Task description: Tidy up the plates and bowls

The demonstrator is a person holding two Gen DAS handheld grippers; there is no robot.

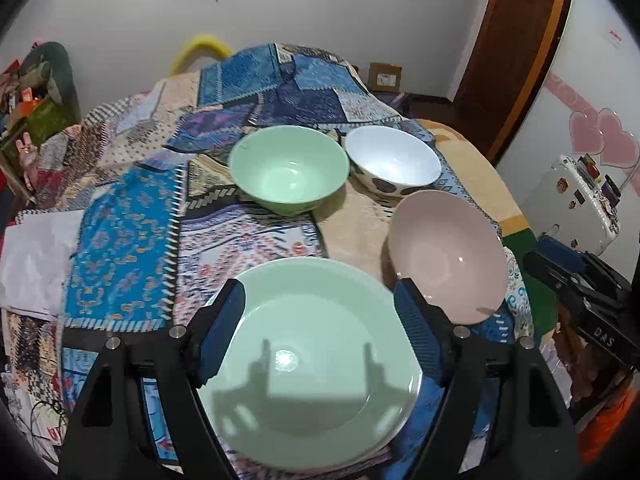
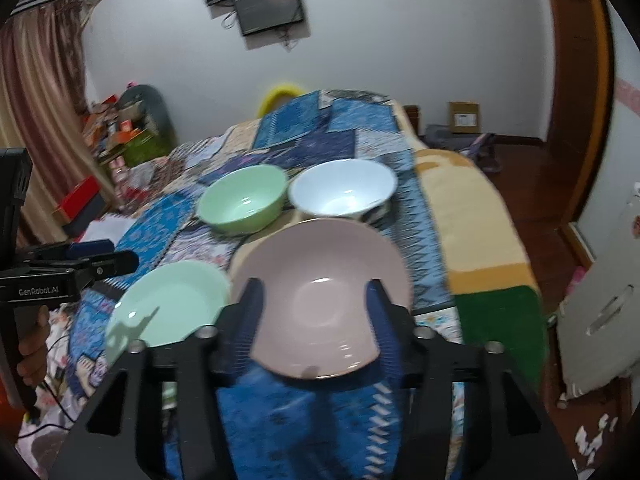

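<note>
A green plate lies on the patchwork cloth right under my left gripper, which is open with its fingers on either side of the plate. A pink plate lies to its right. My right gripper is open above the pink plate, fingers straddling it. A green bowl and a white bowl with dark spots stand side by side further back. The green plate, green bowl and white bowl also show in the right wrist view.
The patchwork cloth covers the surface, with a beige and green blanket at its right edge. White paper lies at the left. Clutter and boxes stand at the far left; a door at the right.
</note>
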